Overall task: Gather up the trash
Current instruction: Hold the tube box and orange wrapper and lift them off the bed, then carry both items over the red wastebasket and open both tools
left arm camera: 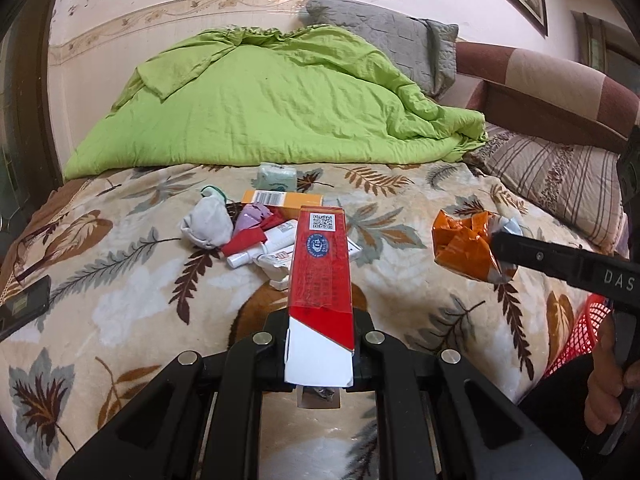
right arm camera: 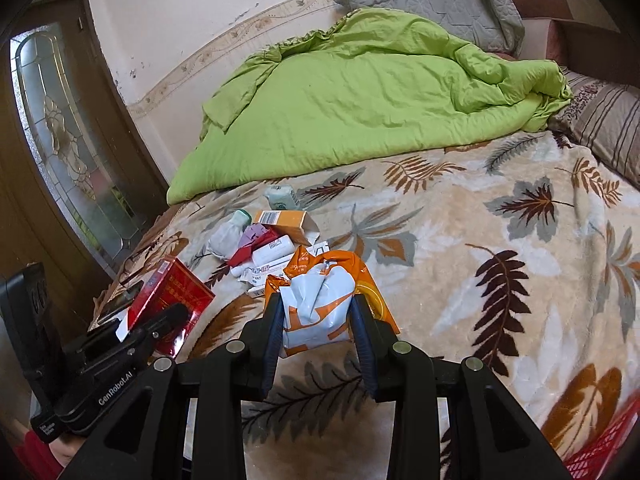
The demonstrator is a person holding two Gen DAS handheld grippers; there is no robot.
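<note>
Red carton (left arm camera: 320,276) clamped in my left gripper (left arm camera: 320,344), orange wrapper (right arm camera: 320,304) in my right gripper (right arm camera: 318,320); next, drop both into red basket (right arm camera: 600,456), lower right.

Glossy cardboard box (left arm camera: 320,276); crinkled foil wrapper (right arm camera: 320,300); plush blanket (right arm camera: 480,260).

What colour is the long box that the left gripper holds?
The box is red with a white end, seen best in the left wrist view.

Leaf-print bed (left arm camera: 120,264), green quilt (left arm camera: 260,100), glazed door (right arm camera: 68,136)
</note>
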